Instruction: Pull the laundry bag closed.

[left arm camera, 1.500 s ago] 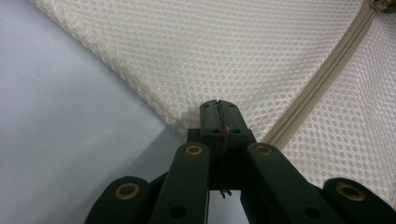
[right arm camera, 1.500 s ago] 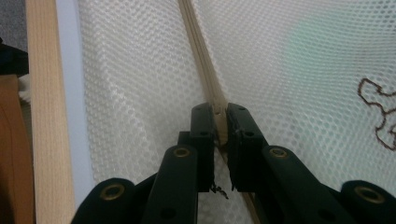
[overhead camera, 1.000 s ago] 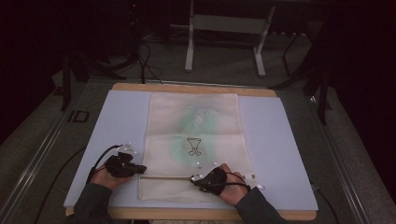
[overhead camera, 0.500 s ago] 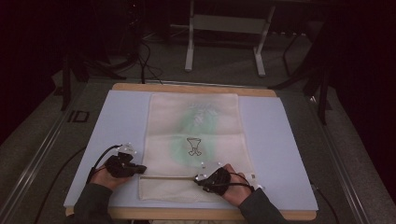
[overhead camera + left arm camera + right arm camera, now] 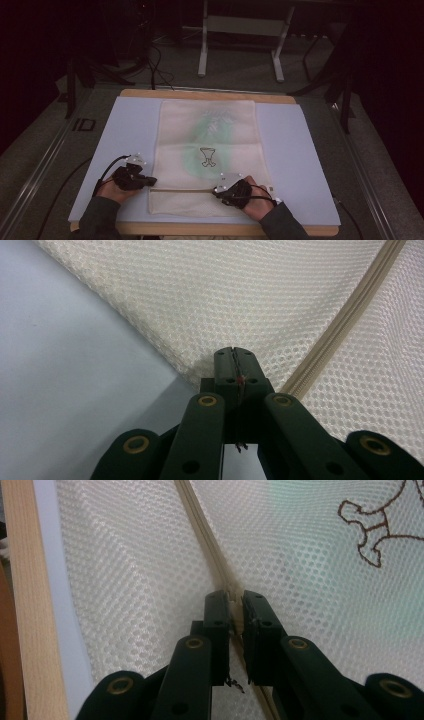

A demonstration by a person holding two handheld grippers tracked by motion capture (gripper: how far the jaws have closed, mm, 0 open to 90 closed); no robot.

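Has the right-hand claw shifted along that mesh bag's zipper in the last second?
Yes, slightly. The right claw slid rightward along the zipper, away from the left claw, judged against the printed figure on the mesh bag.

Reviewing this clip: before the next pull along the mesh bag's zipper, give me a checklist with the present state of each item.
1. Left gripper shut on the edge of the mesh bag near the zipper's end: ok.
2. Right gripper shut on the zipper, a pale piece pinched between its jaws: ok.
3. Whether that piece is the slider pull: cannot tell.
4. Bag lying flat on the blue mat: ok.
5. Zipper line running straight between the grippers in the high view: ok.
6. How much of the zipper is open: cannot tell.
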